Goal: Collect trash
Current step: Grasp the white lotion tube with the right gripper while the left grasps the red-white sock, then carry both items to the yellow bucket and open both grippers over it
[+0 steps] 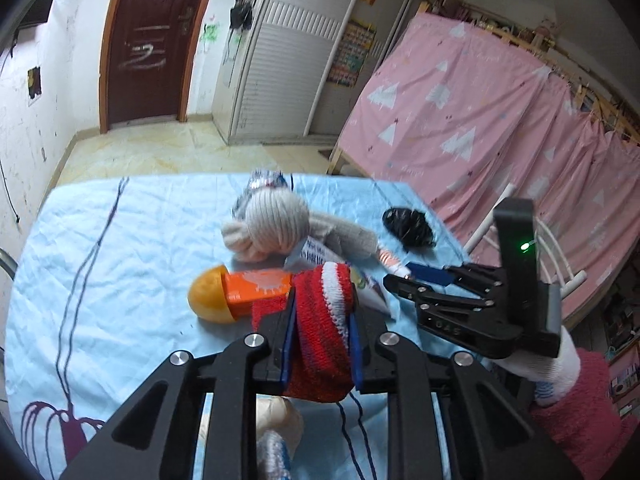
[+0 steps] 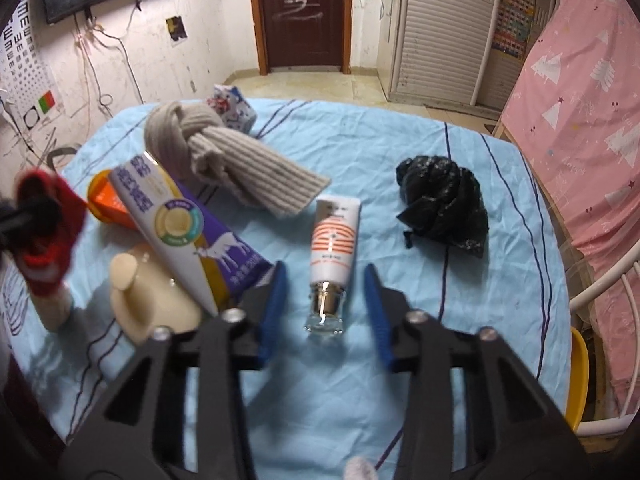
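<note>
A red-and-white striped sock (image 1: pixel 320 332) hangs clamped between the blue pads of my left gripper (image 1: pixel 322 304), just above the table. My right gripper (image 2: pixel 325 270) points down at a white tube with orange stripes (image 2: pixel 334 236) that lies on the blue cloth. Its clear cap sits between the two blue fingers (image 2: pixel 276 304), with a gap on each side. In the left wrist view the right gripper (image 1: pixel 400 276) reaches in from the right. A crumpled black plastic bag (image 2: pixel 444 200) lies to the right of the tube.
On the blue-clothed table (image 2: pixel 400 360) lie a knotted grey sock (image 2: pixel 224 152), a white-and-purple carton (image 2: pixel 188 232), an orange bottle with a yellow cap (image 1: pixel 240 292), a cream bottle (image 2: pixel 160 304) and a crumpled wrapper (image 2: pixel 232 108). Pink curtain (image 2: pixel 580 120) and a white chair frame (image 2: pixel 600 284) stand at the right.
</note>
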### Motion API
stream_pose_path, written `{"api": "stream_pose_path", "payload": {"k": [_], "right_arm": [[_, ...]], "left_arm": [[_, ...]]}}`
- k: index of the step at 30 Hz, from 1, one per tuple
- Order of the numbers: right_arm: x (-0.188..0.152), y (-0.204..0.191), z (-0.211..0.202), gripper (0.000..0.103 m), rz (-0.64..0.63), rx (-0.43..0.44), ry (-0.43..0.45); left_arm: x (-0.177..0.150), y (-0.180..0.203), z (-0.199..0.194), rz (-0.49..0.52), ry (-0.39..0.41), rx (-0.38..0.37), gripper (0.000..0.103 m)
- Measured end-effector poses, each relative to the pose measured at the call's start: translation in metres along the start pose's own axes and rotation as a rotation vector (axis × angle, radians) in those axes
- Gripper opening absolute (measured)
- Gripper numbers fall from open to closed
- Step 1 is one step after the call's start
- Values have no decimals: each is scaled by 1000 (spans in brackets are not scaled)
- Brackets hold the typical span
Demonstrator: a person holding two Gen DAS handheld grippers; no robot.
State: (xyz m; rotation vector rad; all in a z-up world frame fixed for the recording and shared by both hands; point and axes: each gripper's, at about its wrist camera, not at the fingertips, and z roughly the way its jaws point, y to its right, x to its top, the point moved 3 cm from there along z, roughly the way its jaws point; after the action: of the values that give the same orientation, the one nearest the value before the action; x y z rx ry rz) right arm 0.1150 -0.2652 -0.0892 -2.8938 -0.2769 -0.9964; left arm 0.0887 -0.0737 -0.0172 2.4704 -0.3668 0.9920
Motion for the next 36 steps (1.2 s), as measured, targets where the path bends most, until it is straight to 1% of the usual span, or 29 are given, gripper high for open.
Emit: {"api": "stream_pose_path", "payload": {"k": [1,2,5,11,17,21,28,33,36], "right_arm": [[0,1,0,21,-1,-5,1],[1,1,1,20,1,-4,2],[1,3,-1,19,9,-3,9],[3,8,-12,19,41,19,57],[7,18,-40,19,64,28,134],[7,33,-64,20,86,20,196],[-3,67,-102,20,142,-1,283],[-15,95,-126,20,183,-24,335],[-23,112,-136,20,215,-35,357]], "left_arm": [[2,0,-3,0,9,-1,12],[3,0,-5,-1,15,-4,12],[6,1,-9,2,28,0,12],[9,6,-18,19,47,8,12],[14,20,-29,48,77,15,12],[21,42,-33,98,91,14,12],[36,96,-34,193,122,-10,12],[40,131,-27,240,118,-30,12],[42,155,-19,269,109,-54,12]]}}
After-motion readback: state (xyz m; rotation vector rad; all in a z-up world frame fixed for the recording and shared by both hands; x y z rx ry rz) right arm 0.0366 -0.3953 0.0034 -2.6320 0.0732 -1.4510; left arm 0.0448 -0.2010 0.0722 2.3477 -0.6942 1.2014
